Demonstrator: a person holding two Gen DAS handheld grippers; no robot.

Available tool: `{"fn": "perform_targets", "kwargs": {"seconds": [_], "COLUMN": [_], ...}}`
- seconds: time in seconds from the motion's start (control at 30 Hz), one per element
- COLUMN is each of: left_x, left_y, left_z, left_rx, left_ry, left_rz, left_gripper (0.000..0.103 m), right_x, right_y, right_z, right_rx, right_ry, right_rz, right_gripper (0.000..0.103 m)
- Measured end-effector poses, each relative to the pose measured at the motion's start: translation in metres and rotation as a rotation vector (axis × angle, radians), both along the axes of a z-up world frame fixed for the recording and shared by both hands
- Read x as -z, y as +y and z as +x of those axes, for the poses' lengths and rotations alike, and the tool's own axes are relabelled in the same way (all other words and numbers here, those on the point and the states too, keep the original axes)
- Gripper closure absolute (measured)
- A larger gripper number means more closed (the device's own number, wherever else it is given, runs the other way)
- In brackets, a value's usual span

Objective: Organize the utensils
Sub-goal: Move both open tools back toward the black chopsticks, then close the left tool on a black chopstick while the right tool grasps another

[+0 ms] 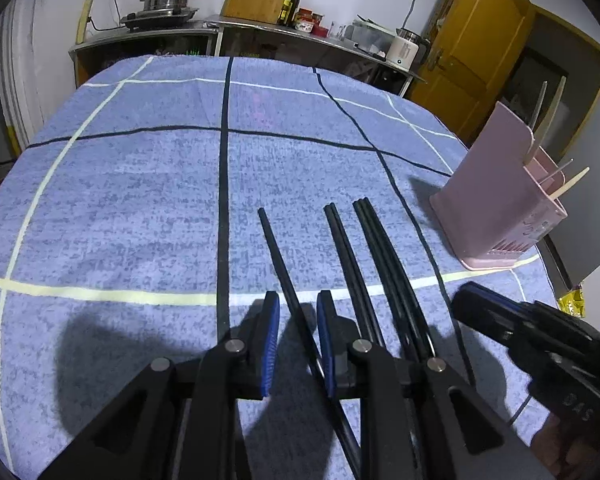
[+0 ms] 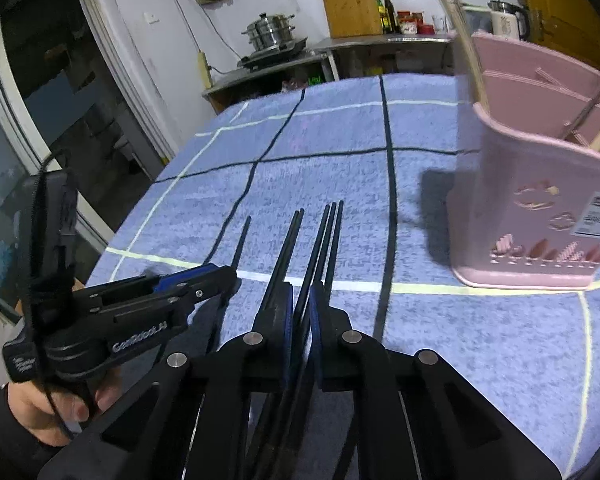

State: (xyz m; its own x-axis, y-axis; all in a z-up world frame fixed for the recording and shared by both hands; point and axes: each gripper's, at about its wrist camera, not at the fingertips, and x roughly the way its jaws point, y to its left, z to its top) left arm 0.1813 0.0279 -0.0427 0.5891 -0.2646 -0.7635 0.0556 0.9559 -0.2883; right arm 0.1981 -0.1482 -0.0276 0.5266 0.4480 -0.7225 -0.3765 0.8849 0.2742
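Fingers (image 1: pixel 274 332) astride far-pointing chopstick (image 1: pixel 274 248)

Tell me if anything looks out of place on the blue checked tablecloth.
Yes: six black chopsticks lie loose on the cloth instead of standing in the pink plastic utensil holder beside them, which already holds pale utensils. Nothing looks spilled or broken.

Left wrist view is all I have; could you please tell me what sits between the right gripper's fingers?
Observer: The right gripper has its fingers set narrowly around a black chopstick from the bundle of three.
Operator: Thank you. Are the pads pressing on it yet?
Observer: I cannot tell. Only a thin sliver of space shows beside the chopstick between the blue pads.
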Motion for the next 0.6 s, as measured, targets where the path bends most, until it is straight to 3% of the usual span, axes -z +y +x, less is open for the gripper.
{"fn": "perform_targets", "kwargs": {"seconds": [0.27, 0.6], "left_x": [0.002, 0.003], "left_y": [0.0, 0.001], "left_z": [0.003, 0.005], "left_rx": [0.004, 0.004], "left_ry": [-0.005, -0.012], "left_rz": [-0.002, -0.006], "left_gripper": [0.083, 0.083], "right_x": [0.023, 0.028], "right_y": [0.011, 0.022], "right_z": [0.021, 0.032], "right_rx": [0.001, -0.004], "right_ry": [0.049, 0.047], "right_rz": [-0.022, -0.068], "right_gripper": [0.095, 0.097]}}
